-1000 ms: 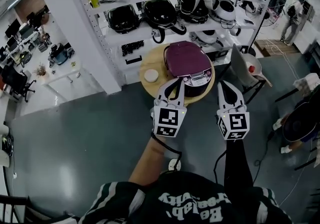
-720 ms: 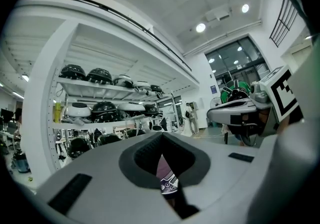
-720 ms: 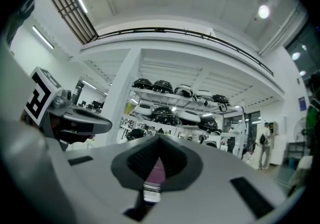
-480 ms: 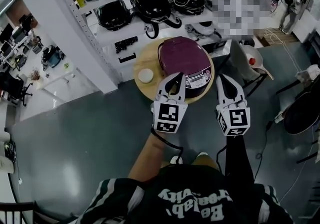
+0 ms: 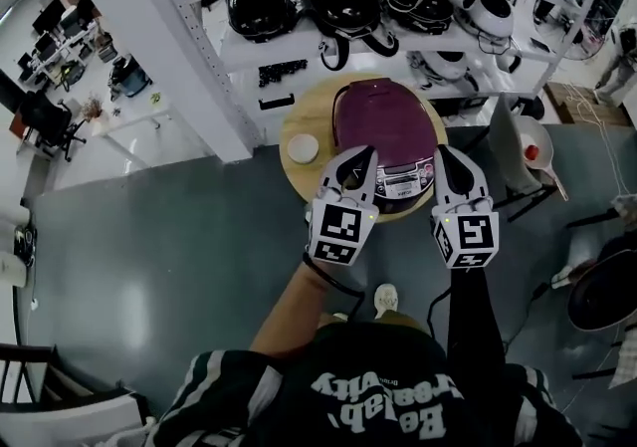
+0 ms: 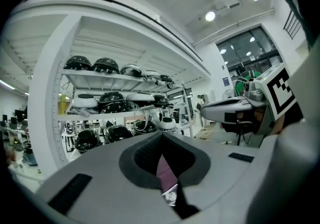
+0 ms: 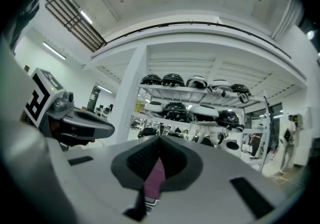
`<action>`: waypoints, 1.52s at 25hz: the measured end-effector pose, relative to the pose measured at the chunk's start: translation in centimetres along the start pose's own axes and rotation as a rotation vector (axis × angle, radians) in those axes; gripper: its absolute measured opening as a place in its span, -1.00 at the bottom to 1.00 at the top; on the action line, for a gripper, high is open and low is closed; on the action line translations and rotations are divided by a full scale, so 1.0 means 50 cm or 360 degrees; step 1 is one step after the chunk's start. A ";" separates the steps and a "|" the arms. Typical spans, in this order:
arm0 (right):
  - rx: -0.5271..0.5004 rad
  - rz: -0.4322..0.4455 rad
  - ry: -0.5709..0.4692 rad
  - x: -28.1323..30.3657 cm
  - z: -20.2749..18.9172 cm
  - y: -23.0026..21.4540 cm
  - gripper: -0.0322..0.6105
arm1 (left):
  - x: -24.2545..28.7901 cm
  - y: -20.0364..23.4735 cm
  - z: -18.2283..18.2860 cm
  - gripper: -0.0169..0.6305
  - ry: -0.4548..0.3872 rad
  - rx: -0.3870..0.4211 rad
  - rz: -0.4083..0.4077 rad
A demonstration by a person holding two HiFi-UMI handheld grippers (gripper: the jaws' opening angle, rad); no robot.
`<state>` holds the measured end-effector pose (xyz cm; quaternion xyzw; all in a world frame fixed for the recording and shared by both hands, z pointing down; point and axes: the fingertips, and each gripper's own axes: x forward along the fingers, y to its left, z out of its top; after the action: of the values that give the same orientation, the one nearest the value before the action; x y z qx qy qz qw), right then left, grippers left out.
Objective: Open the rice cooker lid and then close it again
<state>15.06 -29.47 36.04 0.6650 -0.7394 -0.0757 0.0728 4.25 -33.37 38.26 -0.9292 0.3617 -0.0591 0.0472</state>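
A rice cooker (image 5: 386,121) with a shut purple lid and a silver control panel stands on a small round wooden table (image 5: 311,111). In the head view my left gripper (image 5: 360,158) hangs over the table's near edge, just left of the panel. My right gripper (image 5: 445,158) is level with it, at the cooker's near right side. Both are shut with nothing between the jaws, and neither visibly touches the cooker. A purple strip of the cooker (image 6: 164,168) shows below the shut left gripper (image 6: 161,135). The same purple cooker (image 7: 156,178) shows under the right gripper (image 7: 160,140).
A small white dish (image 5: 303,148) lies on the table's left part. Behind the table stand white shelves (image 5: 348,37) with several black and white cookers. A white column (image 5: 179,57) rises at the left. A chair (image 5: 526,151) with a red-topped item is at the right.
Both grippers have moved forward together to the table's near edge and now flank the cooker's front panel. Their jaws stayed shut and the lid stayed down.
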 end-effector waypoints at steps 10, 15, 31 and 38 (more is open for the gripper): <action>0.0050 0.0270 -0.0042 0.092 -0.054 -0.083 -0.89 | 0.092 0.012 -0.017 -0.96 0.0015 -0.0004 0.0296; 0.0051 0.0386 -0.0046 0.105 -0.080 -0.095 -0.89 | 0.110 -0.013 -0.014 -0.96 -0.0030 0.0020 0.0378; 0.0076 0.0643 0.0096 0.129 -0.161 -0.060 -0.89 | 0.131 -0.058 -0.088 -0.96 0.0063 -0.0009 0.0301; 0.0077 0.0765 0.0306 0.127 -0.230 -0.030 -0.89 | 0.139 -0.078 -0.154 -0.96 0.0165 -0.0163 0.0277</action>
<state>18.24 -36.13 47.02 0.4760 -0.8674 0.0251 0.1428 10.82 -35.59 46.90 -0.8912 0.4455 -0.0843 -0.0140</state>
